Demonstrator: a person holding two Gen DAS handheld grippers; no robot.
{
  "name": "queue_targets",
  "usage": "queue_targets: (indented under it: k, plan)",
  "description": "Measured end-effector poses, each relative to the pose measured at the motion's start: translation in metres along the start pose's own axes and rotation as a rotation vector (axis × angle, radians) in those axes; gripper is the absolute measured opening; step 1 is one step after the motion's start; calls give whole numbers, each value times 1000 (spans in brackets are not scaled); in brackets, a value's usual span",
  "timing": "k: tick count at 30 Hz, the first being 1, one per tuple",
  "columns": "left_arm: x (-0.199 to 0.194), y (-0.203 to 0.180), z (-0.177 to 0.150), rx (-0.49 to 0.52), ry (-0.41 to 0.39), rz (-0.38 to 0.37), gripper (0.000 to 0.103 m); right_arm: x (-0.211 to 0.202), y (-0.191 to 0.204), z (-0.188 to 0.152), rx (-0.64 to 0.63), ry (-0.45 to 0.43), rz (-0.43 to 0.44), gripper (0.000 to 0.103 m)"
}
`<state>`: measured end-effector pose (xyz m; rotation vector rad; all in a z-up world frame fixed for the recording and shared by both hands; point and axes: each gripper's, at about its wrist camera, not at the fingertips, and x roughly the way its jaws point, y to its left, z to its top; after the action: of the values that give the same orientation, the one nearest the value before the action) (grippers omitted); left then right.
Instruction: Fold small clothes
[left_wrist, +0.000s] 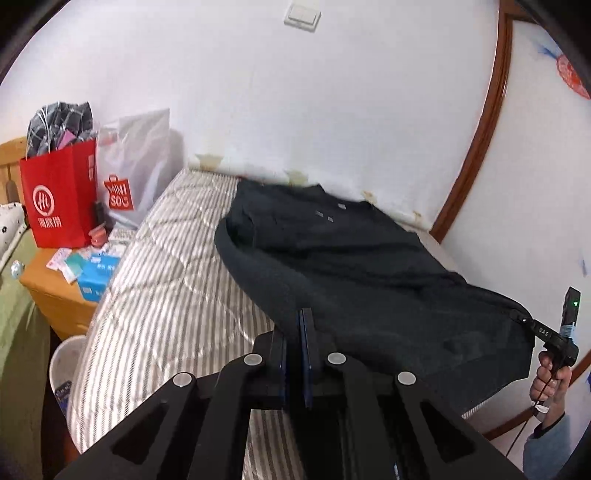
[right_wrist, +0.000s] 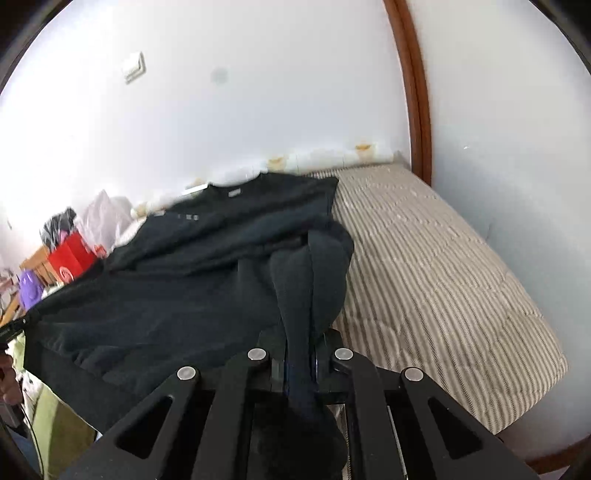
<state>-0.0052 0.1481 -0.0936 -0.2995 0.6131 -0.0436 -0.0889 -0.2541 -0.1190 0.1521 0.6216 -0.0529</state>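
A dark navy sweatshirt (left_wrist: 343, 254) lies spread on a striped mattress (left_wrist: 166, 295), its collar toward the wall. My left gripper (left_wrist: 295, 332) is shut on the near hem at the sweatshirt's left side. My right gripper (right_wrist: 299, 354) is shut on a bunched fold of the sweatshirt (right_wrist: 184, 288) at its right side; cloth runs back between the fingers. In the left wrist view the right gripper (left_wrist: 524, 319) shows at the far right, pinching the cloth corner, with a hand on its grip. The hem is lifted off the mattress between the two grippers.
A red paper bag (left_wrist: 59, 199) and a white Miniso bag (left_wrist: 136, 170) stand on a wooden nightstand (left_wrist: 48, 291) left of the bed, with small boxes. A white wall runs behind the mattress (right_wrist: 443, 266). A brown wooden frame (right_wrist: 417, 92) curves at the right.
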Motion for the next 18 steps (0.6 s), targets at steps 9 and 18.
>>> queue_targets:
  k: [9, 18]
  plan:
    - [14, 1, 41, -29, -68, 15, 6, 6, 8, 50, 32, -77, 7, 7]
    - [69, -5, 102, 16, -79, 105, 6, 60, 20, 124, 16, -73, -21, 7]
